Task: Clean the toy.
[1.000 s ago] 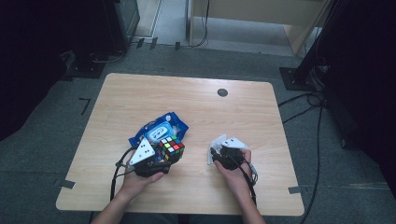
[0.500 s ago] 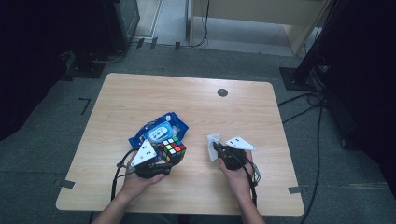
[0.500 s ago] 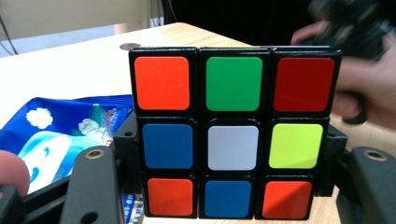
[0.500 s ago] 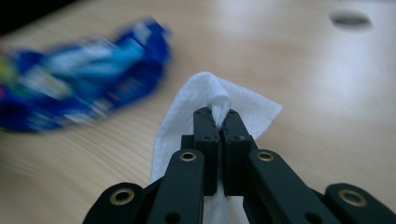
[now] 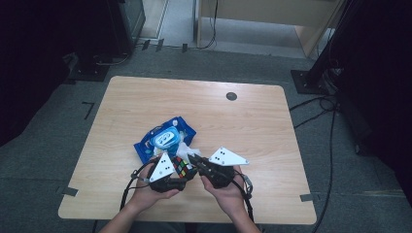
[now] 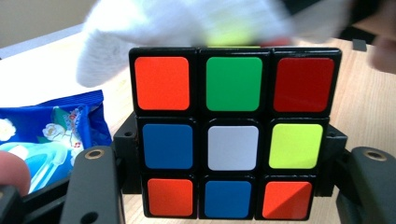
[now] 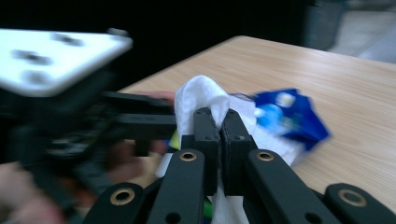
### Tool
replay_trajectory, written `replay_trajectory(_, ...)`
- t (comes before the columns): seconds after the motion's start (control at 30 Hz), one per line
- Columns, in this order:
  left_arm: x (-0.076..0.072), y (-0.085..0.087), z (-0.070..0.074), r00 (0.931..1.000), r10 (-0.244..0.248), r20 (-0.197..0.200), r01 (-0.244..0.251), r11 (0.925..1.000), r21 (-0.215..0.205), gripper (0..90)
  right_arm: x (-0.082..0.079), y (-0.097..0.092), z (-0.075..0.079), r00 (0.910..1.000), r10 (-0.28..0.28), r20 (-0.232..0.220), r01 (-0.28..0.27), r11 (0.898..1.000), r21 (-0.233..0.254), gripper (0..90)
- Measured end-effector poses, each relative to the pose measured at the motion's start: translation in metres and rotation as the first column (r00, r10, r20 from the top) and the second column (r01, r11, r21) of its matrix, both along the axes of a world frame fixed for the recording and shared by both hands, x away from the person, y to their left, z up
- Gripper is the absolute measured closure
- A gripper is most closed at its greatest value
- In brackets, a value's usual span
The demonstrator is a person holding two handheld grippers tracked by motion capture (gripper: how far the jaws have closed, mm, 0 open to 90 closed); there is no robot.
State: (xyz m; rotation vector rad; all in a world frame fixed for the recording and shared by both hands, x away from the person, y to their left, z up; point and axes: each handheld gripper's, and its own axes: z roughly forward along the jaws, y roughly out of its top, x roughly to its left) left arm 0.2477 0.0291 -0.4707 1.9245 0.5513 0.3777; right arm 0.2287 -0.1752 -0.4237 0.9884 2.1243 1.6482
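The right gripper, which was out to the right on the pale wooden table, has come in beside the black-framed puzzle cube with coloured squares. Its jaws have just closed on the white crumpled wipe, now lifted against the cube's top.

The cube puzzle is black glossy plastic, and its coloured squares are smooth and shine a little. At 12 o'clock above it, the white wipe looks like soft matt cloth or thick paper with a fuzzy surface. At 9 o'clock, the blue wipe packet is thin glossy plastic film with wrinkles. The light wooden table has a smooth matt top with fine grain. The right gripper has matt black plastic jaws with brass-coloured metal rivets.
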Motion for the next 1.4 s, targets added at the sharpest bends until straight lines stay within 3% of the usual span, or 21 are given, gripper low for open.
replay_trajectory(0.1, 0.003, 0.005, 0.002, 0.9999, 0.009, -0.013, -0.009, 0.9996, -0.028, 33.6, -0.008, 0.007, 0.008, 0.9984, 0.046, 0.033, -0.045, 0.999, -0.017, 88.3)
replay_trajectory(0.2, 0.004, 0.01, 0.004, 0.9997, 0.022, -0.008, -0.023, 0.9992, -0.032, 33.6, -0.007, 0.004, 0.009, 0.9983, 0.045, 0.038, -0.044, 0.999, -0.02, 88.1)
replay_trajectory(0.33, 0.003, 0.011, 0.006, 1.0, 0.0, -0.005, 0.0, 0.9988, -0.05, 33.6, 0.003, -0.013, 0.002, 0.9993, -0.037, -0.004, 0.037, 0.999, -0.011, 88.0)
replay_trajectory(0.4, 0.002, 0.009, 0.006, 0.9995, -0.03, -0.002, 0.03, 0.9978, -0.06, 33.7, 0.009, -0.021, -0.004, 0.9945, -0.103, -0.019, 0.103, 0.995, -0.016, 87.9)
replay_trajectory(0.47, 0.001, 0.005, 0.006, 0.9986, -0.053, -0.004, 0.053, 0.9974, -0.049, 33.7, 0.013, -0.025, -0.01, 0.9918, -0.124, -0.032, 0.123, 0.992, -0.023, 87.9)
replay_trajectory(0.53, 0.0, 0.002, 0.005, 0.9985, -0.055, -0.008, 0.054, 0.9978, -0.039, 33.6, 0.011, -0.023, -0.011, 0.9905, -0.137, -0.018, 0.136, 0.991, -0.015, 88.1)
replay_trajectory(0.57, 0.001, 0.002, 0.005, 0.9985, -0.052, -0.019, 0.051, 0.9979, -0.04, 33.7, 0.01, -0.02, -0.01, 0.988, -0.154, 0.0, 0.154, 0.987, -0.034, 88.1)
replay_trajectory(0.63, 0.003, 0.001, 0.003, 0.9989, -0.039, -0.026, 0.039, 0.999, -0.023, 33.6, 0.008, -0.017, -0.006, 0.9947, -0.102, -0.005, 0.102, 0.995, 0.007, 87.9)
replay_trajectory(0.73, 0.003, -0.001, 0.001, 0.9991, -0.031, -0.027, 0.031, 0.9995, 0.003, 33.6, -0.001, -0.003, -0.002, 0.9991, -0.036, 0.022, 0.037, 0.999, -0.02, 87.8)
replay_trajectory(0.9, 0.004, 0.005, 0.003, 0.9995, -0.011, -0.028, 0.01, 0.9997, -0.021, 33.6, -0.012, 0.01, 0.008, 0.9953, 0.074, 0.062, -0.072, 0.997, -0.033, 87.7)
replay_trajectory(1.0, 0.006, 0.011, 0.005, 0.9997, -0.006, -0.026, 0.005, 0.9994, -0.033, 33.6, -0.009, 0.004, 0.008, 0.9948, 0.091, 0.046, -0.091, 0.996, 0.007, 87.5)
replay_trajectory(1.1, 0.008, 0.016, 0.007, 0.9996, 0.006, -0.026, -0.007, 0.999, -0.045, 33.7, 0.001, -0.01, 0.001, 0.9997, 0.024, 0.012, -0.024, 1.0, 0.012, 87.5)
replay_trajectory(1.13, 0.008, 0.017, 0.008, 0.9997, 0.011, -0.023, -0.012, 0.9989, -0.045, 33.7, 0.006, -0.016, -0.003, 0.9998, 0.004, -0.017, -0.003, 0.999, 0.035, 87.5)
replay_trajectory(1.2, 0.009, 0.019, 0.008, 0.9995, 0.011, -0.029, -0.013, 0.9977, -0.067, 33.7, 0.014, -0.027, -0.011, 0.9963, -0.067, -0.054, 0.069, 0.997, 0.031, 87.7)
replay_trajectory(1.27, 0.01, 0.02, 0.01, 0.9994, 0.009, -0.033, -0.012, 0.9965, -0.083, 33.6, 0.021, -0.036, -0.019, 0.988, -0.141, -0.064, 0.141, 0.99, -0.001, 87.5)
replay_trajectory(1.33, 0.01, 0.02, 0.01, 0.9994, 0.014, -0.031, -0.016, 0.9967, -0.079, 33.6, 0.026, -0.044, -0.028, 0.9742, -0.203, -0.099, 0.204, 0.979, 0.004, 87.1)
replay_trajectory(1.4, 0.01, 0.019, 0.009, 0.9993, 0.015, -0.035, -0.018, 0.9965, -0.081, 33.6, 0.029, -0.049, -0.034, 0.963, -0.253, -0.094, 0.252, 0.968, -0.019, 85.3)
